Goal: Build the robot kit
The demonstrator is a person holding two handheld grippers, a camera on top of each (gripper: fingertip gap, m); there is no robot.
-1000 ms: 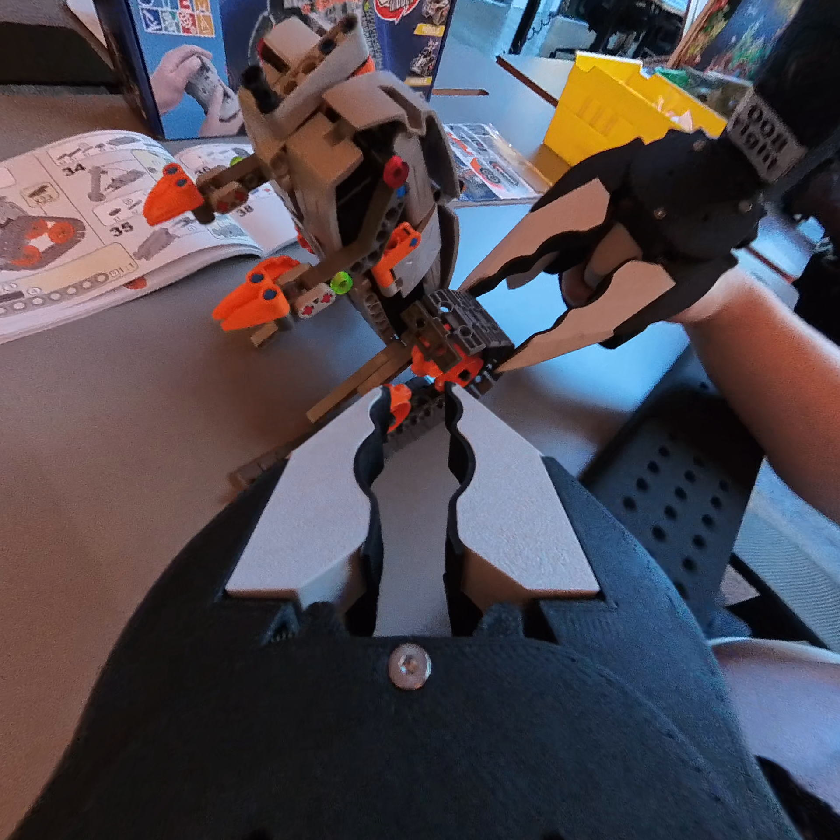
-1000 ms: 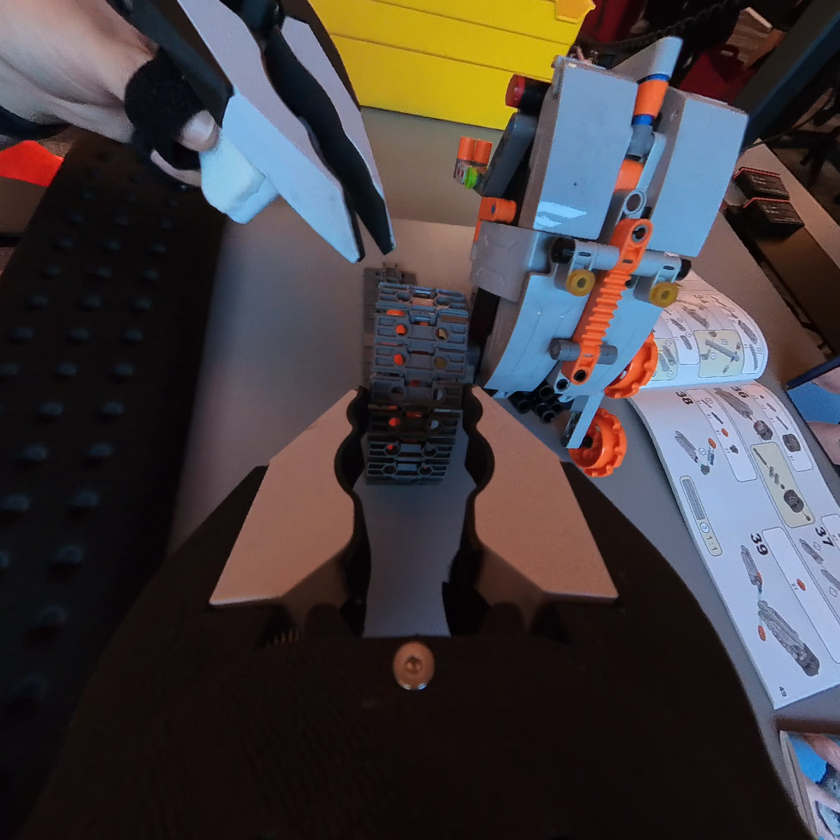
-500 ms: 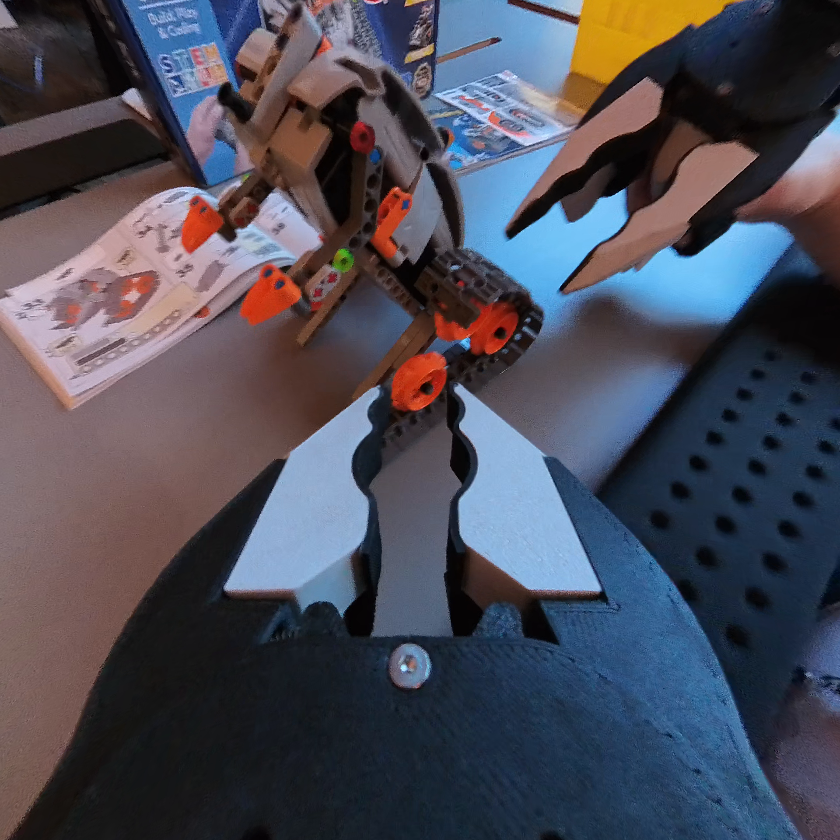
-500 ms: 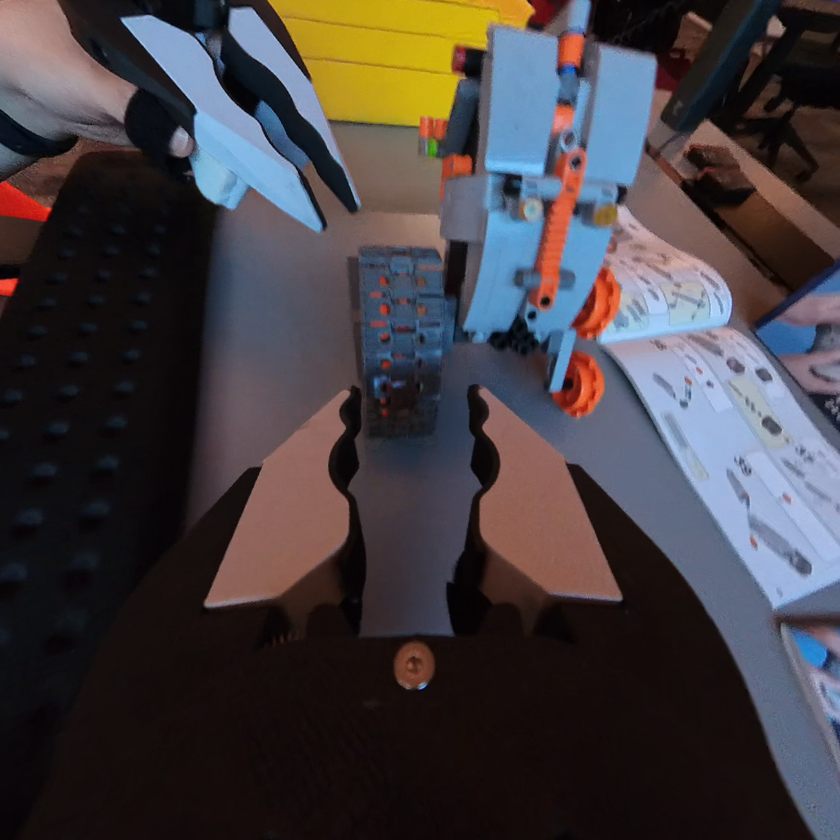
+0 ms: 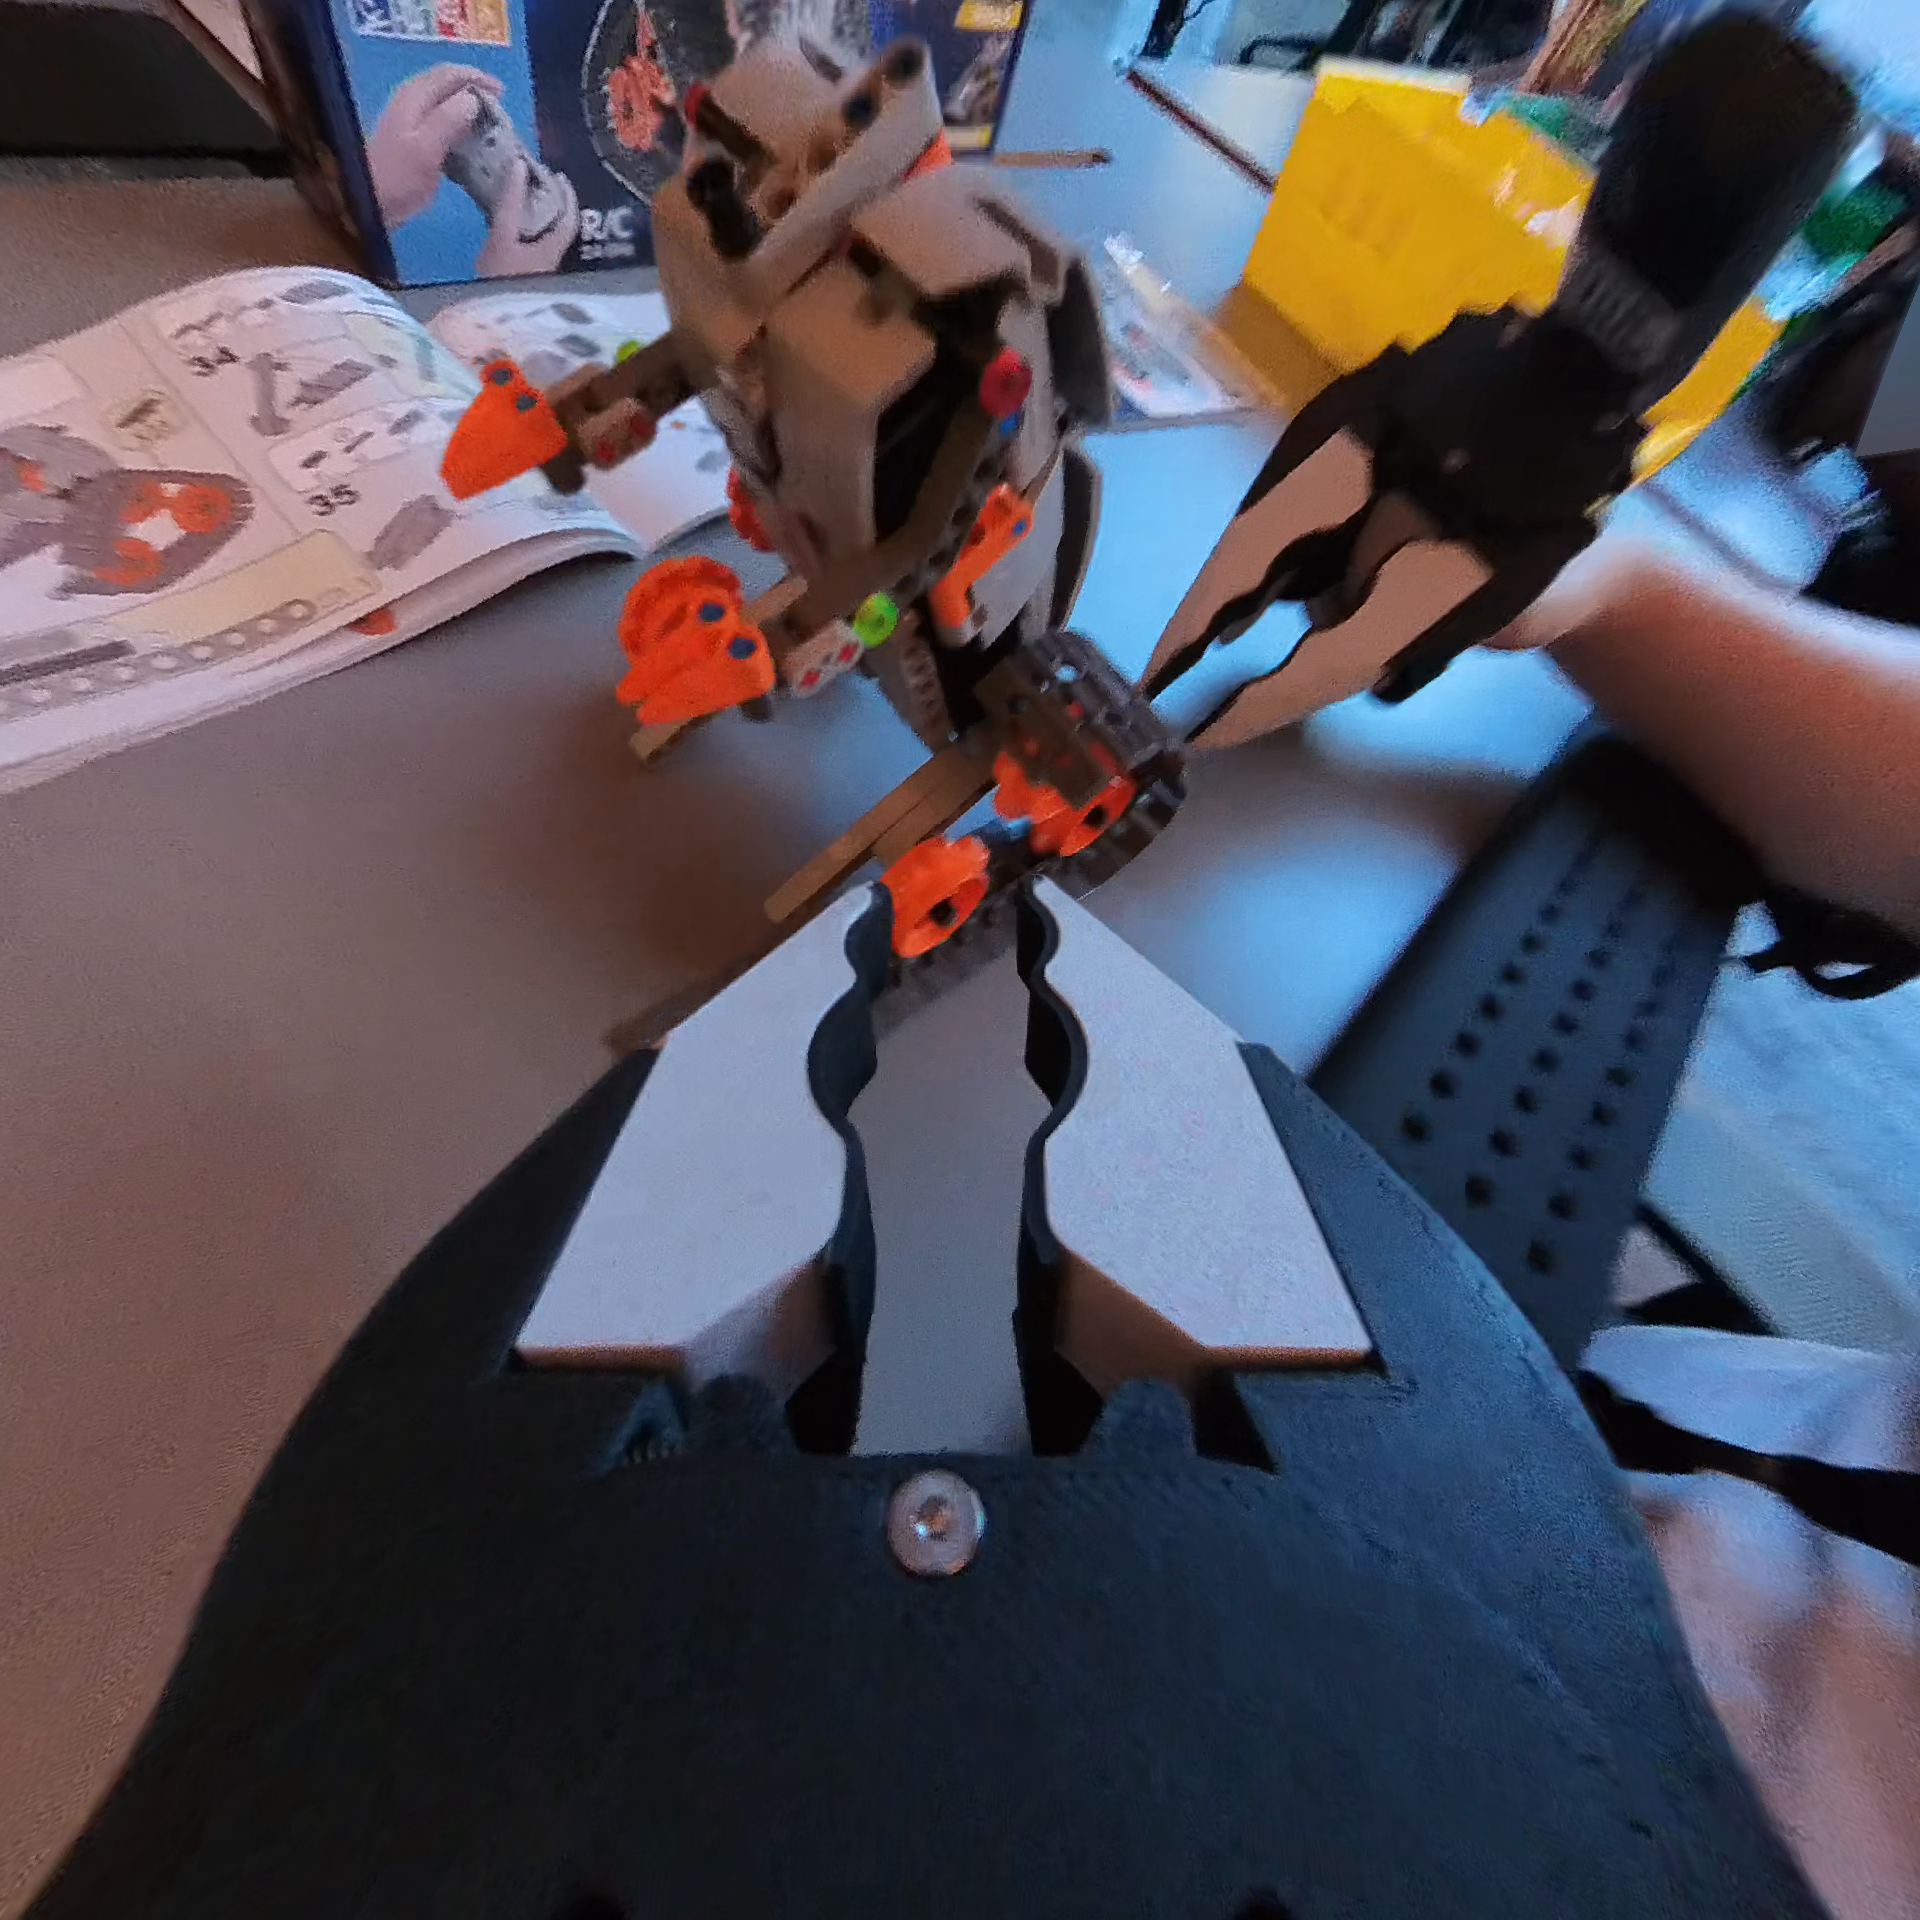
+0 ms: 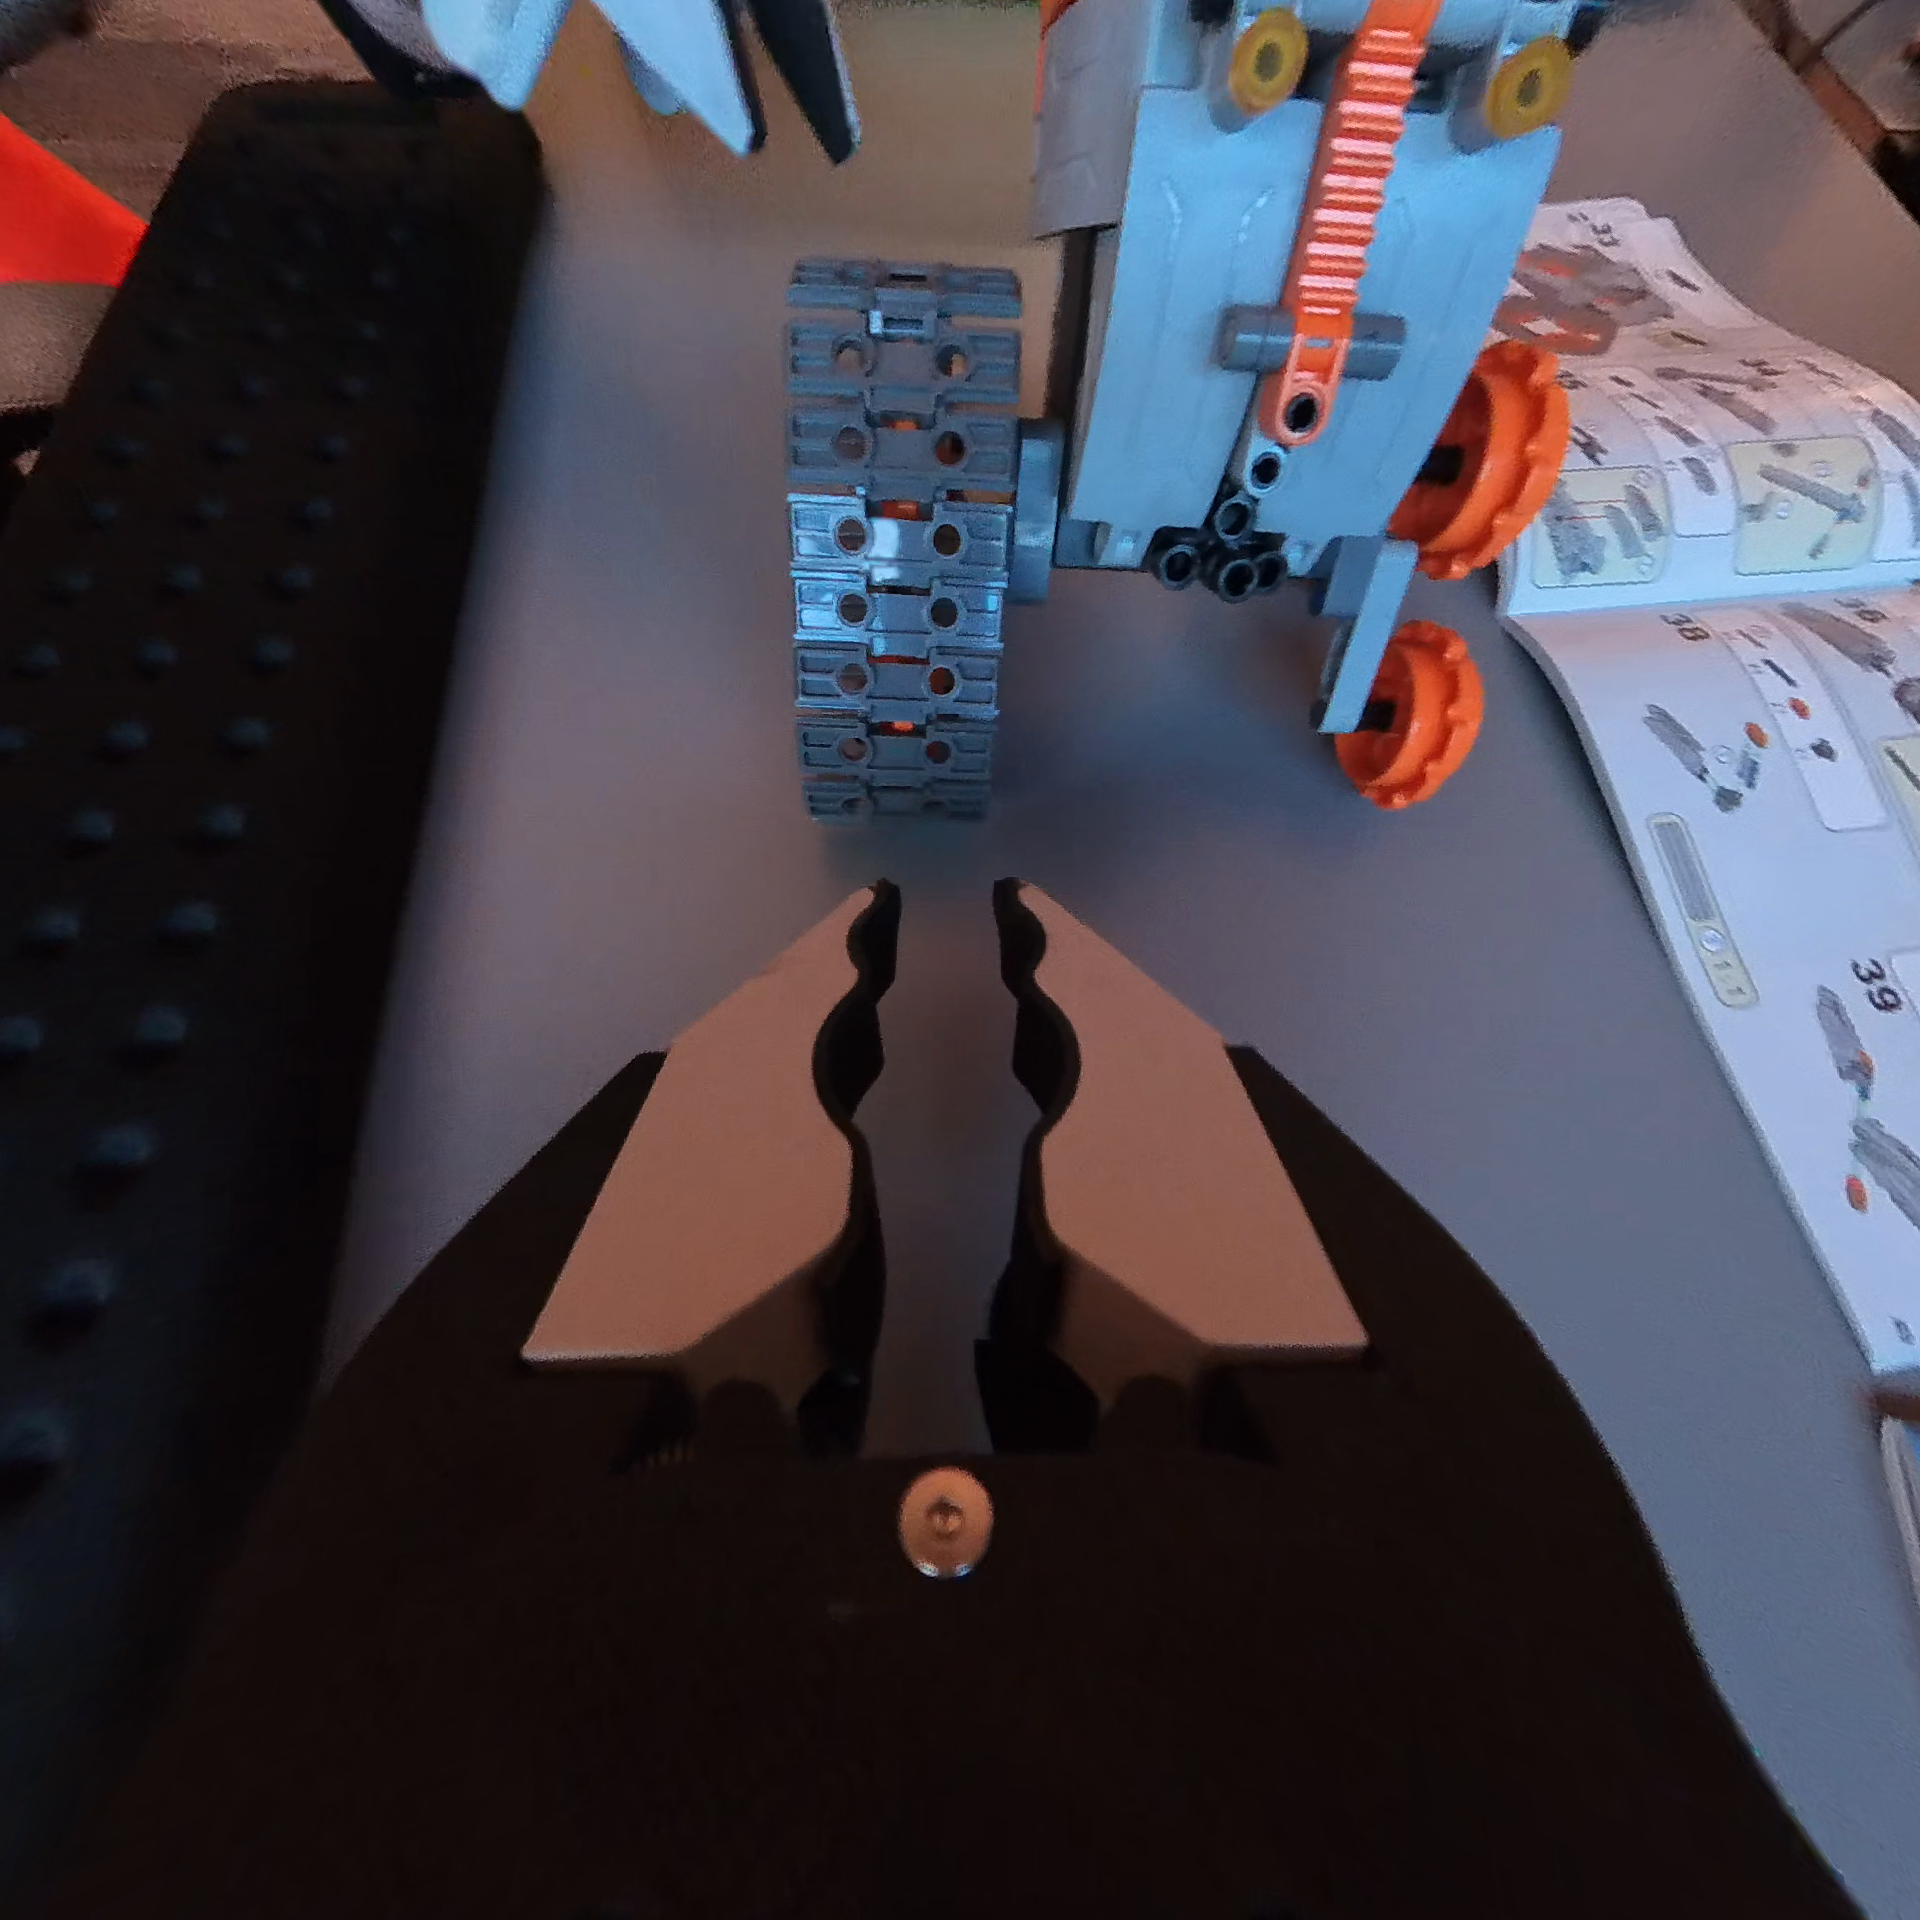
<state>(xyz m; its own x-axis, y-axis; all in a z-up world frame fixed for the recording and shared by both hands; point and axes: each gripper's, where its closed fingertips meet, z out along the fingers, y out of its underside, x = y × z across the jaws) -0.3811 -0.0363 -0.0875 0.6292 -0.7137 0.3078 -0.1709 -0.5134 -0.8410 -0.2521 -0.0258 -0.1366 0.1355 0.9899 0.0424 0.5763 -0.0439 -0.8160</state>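
A grey and orange brick-built tracked model (image 5: 862,416) stands on the grey table (image 5: 260,987) with its body tilted up; it also shows in the right wrist view (image 6: 1247,312). Its dark grey track (image 6: 899,540) lies lengthwise in front of my right gripper (image 6: 943,888). That gripper's jaws are a narrow gap apart and empty, just short of the track's near end. My left gripper (image 5: 951,899) is also narrowly open and holds nothing. It hovers over the track's far end, and an orange sprocket (image 5: 930,904) shows between its tips. In the right wrist view the left gripper (image 6: 795,145) stands clear of the track.
An open instruction booklet (image 5: 208,499) lies beside the model, also seen in the right wrist view (image 6: 1714,727). A blue box (image 5: 488,135) and a yellow bin (image 5: 1403,239) stand behind. A black studded mat (image 6: 208,623) borders the table. A person's forearm (image 5: 1714,707) holds the right gripper.
My right gripper was closed around the track's near end; it opened, drew back off it, and its jaws have now narrowed. The left gripper stayed near the far end while its view swung.
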